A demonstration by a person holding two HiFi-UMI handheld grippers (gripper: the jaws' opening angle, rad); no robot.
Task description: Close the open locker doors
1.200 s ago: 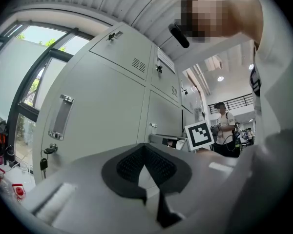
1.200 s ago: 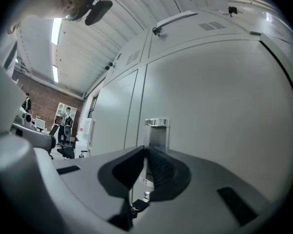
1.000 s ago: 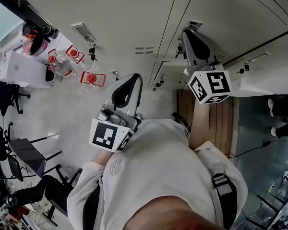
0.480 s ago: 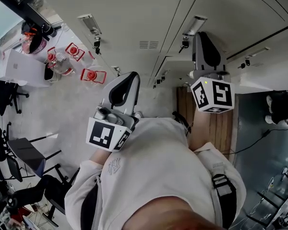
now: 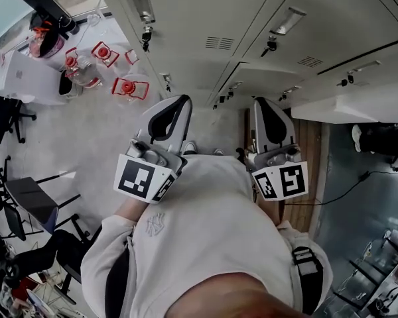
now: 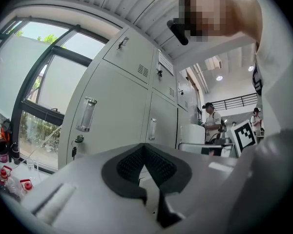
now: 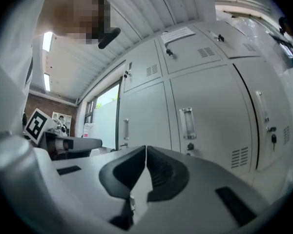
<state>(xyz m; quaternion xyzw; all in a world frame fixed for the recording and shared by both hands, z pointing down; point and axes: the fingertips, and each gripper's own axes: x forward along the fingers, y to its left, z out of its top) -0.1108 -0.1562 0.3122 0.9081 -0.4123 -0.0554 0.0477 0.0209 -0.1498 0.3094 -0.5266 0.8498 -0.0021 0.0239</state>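
Observation:
A bank of pale grey lockers (image 5: 205, 25) runs across the top of the head view. The doors that show there have handles (image 5: 140, 4) and keys, and lie flush. My left gripper (image 5: 182, 101) is held near my chest, shut and empty, pointing at the lockers. My right gripper (image 5: 261, 103) sits beside it, also shut with nothing held. In the left gripper view the shut jaw tips (image 6: 145, 146) face closed doors with a clear handle (image 6: 86, 114). The right gripper (image 7: 146, 147) likewise faces closed doors (image 7: 205, 116).
A table with red-lidded jars (image 5: 123, 88) stands at the upper left, with office chairs (image 5: 26, 204) below it. A pale slab (image 5: 358, 108) juts out from the lockers at the right; what it is I cannot tell. Another person's shoes (image 5: 378, 138) show at the right.
My right gripper has drawn back from the lockers to my chest, level with the left one. The left gripper has hardly moved.

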